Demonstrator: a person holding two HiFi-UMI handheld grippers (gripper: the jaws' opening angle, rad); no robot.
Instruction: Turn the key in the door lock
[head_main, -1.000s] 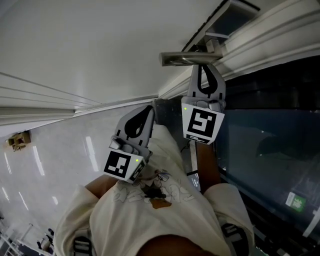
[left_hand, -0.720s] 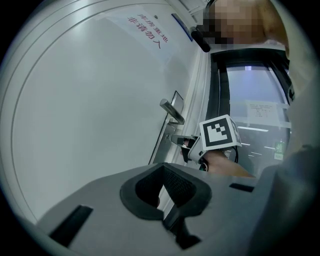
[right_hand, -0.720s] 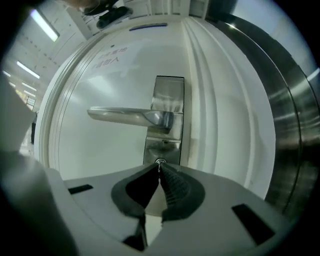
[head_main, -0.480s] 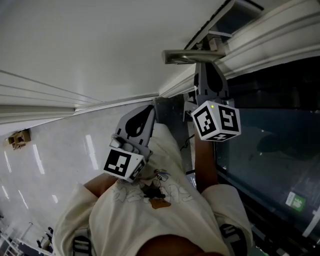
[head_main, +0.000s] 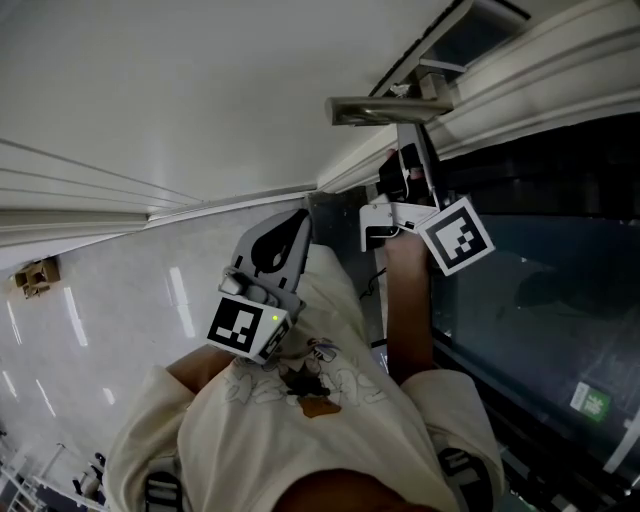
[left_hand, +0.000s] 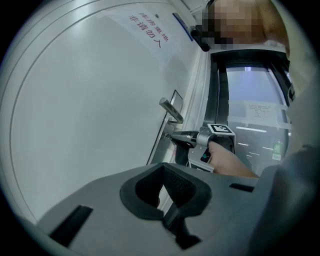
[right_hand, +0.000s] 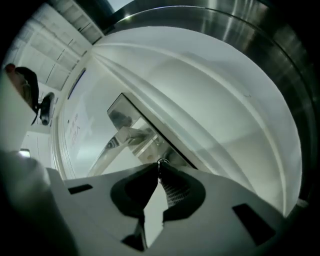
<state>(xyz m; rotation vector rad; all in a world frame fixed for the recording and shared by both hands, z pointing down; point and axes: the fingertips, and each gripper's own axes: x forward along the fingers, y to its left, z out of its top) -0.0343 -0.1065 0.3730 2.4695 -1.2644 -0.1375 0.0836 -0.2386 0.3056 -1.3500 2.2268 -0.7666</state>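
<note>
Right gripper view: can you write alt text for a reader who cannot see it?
The right hand-held gripper holds a small key between its tips, set in a metal lock plate, and its jaws are opening. A lever handle sticks out of the plate just beyond, on a white door.

pale grey glossy floor at left, streaked with white reflections of ceiling lights. a small tan cardboard box sits on it, close to a band of white ridged trim. at right, a dark black-framed glass pane carries a small green sticker.
</note>
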